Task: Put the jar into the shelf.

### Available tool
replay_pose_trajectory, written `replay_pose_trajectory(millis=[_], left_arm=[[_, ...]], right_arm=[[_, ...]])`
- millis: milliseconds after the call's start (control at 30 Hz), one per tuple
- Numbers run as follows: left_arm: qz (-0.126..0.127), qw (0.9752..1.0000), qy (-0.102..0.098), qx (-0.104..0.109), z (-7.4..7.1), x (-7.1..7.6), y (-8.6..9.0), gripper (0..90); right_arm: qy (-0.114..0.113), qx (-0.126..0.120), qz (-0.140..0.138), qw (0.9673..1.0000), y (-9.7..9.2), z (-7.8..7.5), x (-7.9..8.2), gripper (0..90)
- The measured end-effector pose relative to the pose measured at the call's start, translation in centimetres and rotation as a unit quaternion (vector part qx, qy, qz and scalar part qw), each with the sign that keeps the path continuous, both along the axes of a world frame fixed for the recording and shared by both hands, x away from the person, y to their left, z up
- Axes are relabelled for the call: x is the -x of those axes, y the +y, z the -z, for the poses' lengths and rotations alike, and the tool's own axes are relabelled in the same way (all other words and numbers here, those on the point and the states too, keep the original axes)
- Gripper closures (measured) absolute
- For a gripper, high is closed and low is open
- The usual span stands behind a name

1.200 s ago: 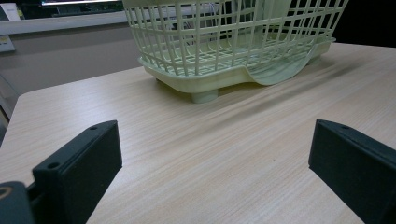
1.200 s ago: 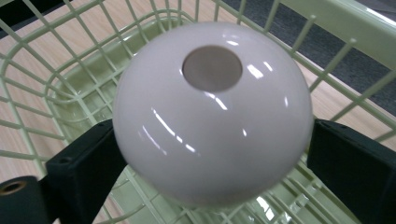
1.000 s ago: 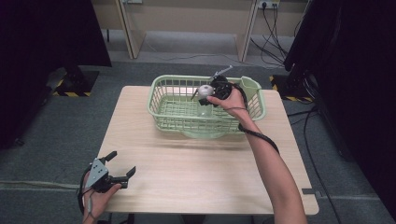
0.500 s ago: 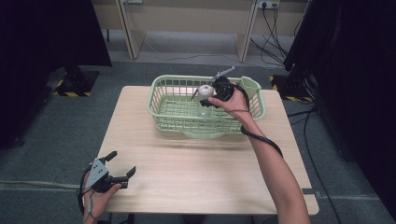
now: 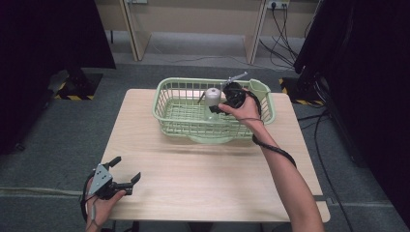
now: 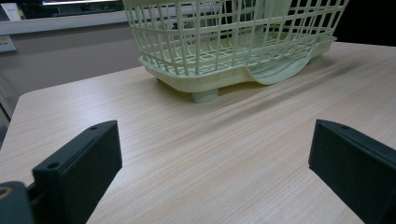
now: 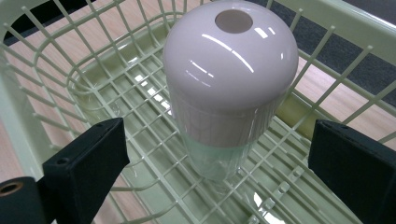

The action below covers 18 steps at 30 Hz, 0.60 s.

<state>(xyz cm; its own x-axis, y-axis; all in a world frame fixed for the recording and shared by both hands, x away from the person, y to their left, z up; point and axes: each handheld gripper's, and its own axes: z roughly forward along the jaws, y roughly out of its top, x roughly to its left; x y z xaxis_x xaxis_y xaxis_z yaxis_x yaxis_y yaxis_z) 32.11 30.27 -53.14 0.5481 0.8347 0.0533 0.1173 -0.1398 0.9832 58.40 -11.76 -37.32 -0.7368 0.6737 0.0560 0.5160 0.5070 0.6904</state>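
A pale green plastic basket point(image 5: 169, 115) stands on the far half of the wooden table point(image 5: 208, 179). Inside it a clear bottle point(image 5: 211, 100) with a pale domed cap point(image 7: 231, 70) stands upright on the basket floor. My right gripper point(image 5: 216, 105) reaches into the basket from the right and is open. In the right gripper view its jaws stand wide on either side of the bottle point(image 7: 219, 154) without touching it. My left gripper point(image 5: 126, 168) is open and empty, low over the table's near left corner, facing the basket point(image 6: 224, 51).
The table's near edge lies close under the left hand. A black cable point(image 5: 270, 147) trails along the right forearm. Grey carpet surrounds the table, with dark panels to the left and right and cables on the floor at the back right point(image 5: 285, 34).
Almost nothing differs. The right hand and the bottle stay at the same place in the basket, and the left gripper has not moved.
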Motion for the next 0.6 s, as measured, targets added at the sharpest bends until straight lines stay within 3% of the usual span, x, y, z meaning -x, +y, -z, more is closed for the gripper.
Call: replay_pose_trajectory(millis=[600], left_arm=[[-0.001,1.0,0.0,0.0,0.0,0.0,0.0,2.1]], right_arm=[[-0.014,-0.013,-0.005,0.9998,-1.3,-0.6,2.1,4.9]])
